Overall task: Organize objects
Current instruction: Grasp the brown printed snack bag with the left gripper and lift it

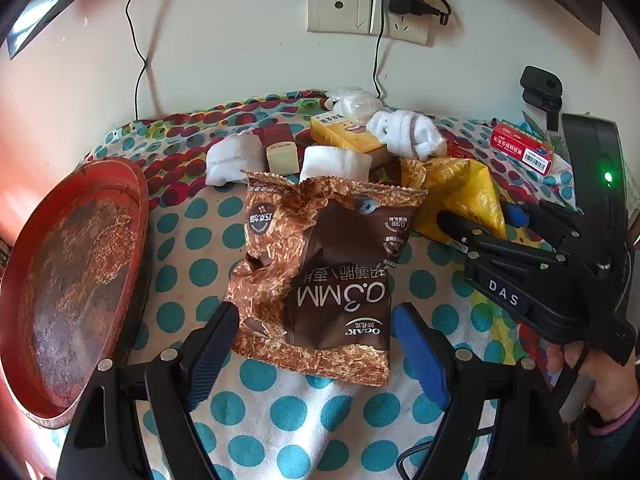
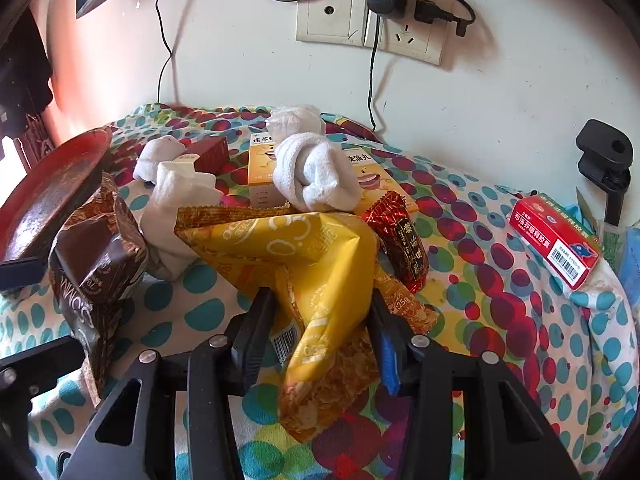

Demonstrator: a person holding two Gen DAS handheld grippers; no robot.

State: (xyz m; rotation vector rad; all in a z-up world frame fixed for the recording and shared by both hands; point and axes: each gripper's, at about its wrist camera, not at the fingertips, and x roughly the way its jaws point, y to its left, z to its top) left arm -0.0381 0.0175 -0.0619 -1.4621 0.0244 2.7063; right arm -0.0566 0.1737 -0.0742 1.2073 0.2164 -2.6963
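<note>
Left tool (image 1: 316, 344): wide open, brown bag (image 1: 320, 272) between fingers, ungripped | Right tool (image 2: 320, 332): clamped on yellow bag (image 2: 320, 264) | Risk: your lift drags sock (image 2: 316, 176) or red candy (image 2: 400, 240) just ahead; crinkly film may slip.

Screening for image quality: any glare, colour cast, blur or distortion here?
Left wrist view: sharp, fisheye bends the wall socket plate, dark vignette corners, reddish cast at left beside the red tray. Right wrist view: sharp too, pink cast on the left wall, yellow snack bag evenly lit, no glare.

Tray (image 1: 72, 280) left of snack bag (image 1: 320, 280), socks (image 1: 332, 162) behind, perhaps touching
</note>
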